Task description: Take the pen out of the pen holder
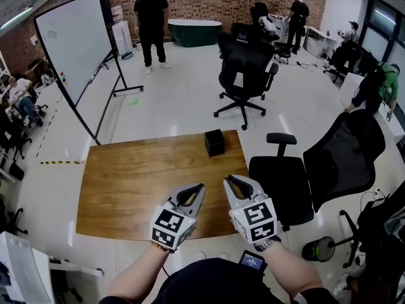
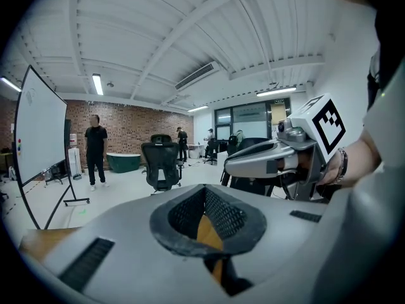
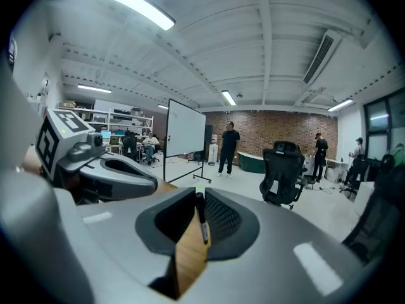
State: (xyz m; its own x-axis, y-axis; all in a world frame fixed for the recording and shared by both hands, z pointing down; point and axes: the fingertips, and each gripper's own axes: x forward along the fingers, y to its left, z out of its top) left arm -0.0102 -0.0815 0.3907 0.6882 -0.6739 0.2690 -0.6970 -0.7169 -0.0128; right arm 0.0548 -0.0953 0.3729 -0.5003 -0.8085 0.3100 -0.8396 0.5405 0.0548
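Note:
A black square pen holder (image 1: 214,142) stands near the far edge of the wooden table (image 1: 126,182). Both grippers hover over the table's near edge, well short of the holder. My right gripper (image 1: 230,181) (image 3: 197,196) is shut on a thin black pen (image 3: 201,219), which stands upright between its pads. My left gripper (image 1: 200,187) (image 2: 204,191) is beside it, its tips together and nothing between them. Each gripper view shows the other gripper alongside; neither shows the holder.
A black office chair (image 1: 288,179) stands against the table's right side, with another (image 1: 245,68) beyond the far edge. A whiteboard on a stand (image 1: 76,43) is at the far left. People stand at the back of the room.

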